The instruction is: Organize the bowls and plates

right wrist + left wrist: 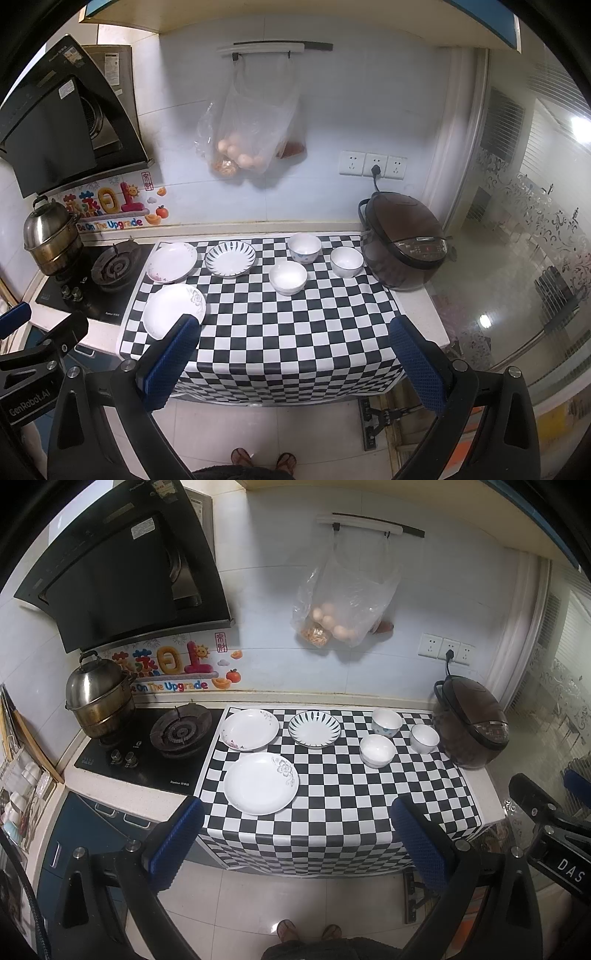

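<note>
Hand-held grippers, left (pixel 295 834) and right (pixel 295 350), gape wide, empty, before 3 plates (pixel 260 782).

I'm seeing glossy white ceramic on the plates (pixel 260 783) and bowls (pixel 377 750), all sitting on a smooth checkered cloth (pixel 332 805) with a slight sheen. My gripper pads (pixel 176 843) look like blue, dimpled rubber on matt black plastic arms. The pot (pixel 99 698) is shiny metal, tarnished lower down. The bag (pixel 343 602) is thin clear plastic. The cooker (pixel 469 727) is glossy dark plastic; the floor tiles shine.
</note>
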{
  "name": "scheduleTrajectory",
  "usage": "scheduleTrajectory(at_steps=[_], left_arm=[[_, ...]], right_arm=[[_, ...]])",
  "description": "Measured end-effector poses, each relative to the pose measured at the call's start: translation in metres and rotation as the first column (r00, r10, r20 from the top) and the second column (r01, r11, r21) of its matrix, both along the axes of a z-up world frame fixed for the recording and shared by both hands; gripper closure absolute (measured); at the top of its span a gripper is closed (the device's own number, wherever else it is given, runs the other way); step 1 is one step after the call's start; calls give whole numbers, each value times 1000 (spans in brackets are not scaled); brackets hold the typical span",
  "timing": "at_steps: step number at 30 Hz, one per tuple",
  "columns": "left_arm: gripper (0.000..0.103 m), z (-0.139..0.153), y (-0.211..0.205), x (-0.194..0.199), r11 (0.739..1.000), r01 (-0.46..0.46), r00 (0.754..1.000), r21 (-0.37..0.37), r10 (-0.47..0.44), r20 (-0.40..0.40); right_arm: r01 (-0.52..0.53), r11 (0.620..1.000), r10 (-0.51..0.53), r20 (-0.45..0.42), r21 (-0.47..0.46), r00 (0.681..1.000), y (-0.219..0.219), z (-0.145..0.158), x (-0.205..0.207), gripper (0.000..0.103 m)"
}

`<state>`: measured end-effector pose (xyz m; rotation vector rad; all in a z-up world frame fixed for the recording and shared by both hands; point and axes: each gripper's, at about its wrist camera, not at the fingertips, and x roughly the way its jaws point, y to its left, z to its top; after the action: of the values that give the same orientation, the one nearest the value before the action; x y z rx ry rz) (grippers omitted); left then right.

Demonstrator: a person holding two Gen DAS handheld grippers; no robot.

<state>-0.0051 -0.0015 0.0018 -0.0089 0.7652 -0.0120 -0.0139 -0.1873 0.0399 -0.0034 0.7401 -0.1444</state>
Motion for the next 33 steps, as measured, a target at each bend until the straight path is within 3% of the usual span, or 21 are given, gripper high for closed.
scheduleTrajectory(at_steps=[33], left_arm=[[0,-1,0,16,1000,1,1000,5,-1,-6]], right_arm=[[2,1000,-2,-2,10,1000,1,-9,12,0]])
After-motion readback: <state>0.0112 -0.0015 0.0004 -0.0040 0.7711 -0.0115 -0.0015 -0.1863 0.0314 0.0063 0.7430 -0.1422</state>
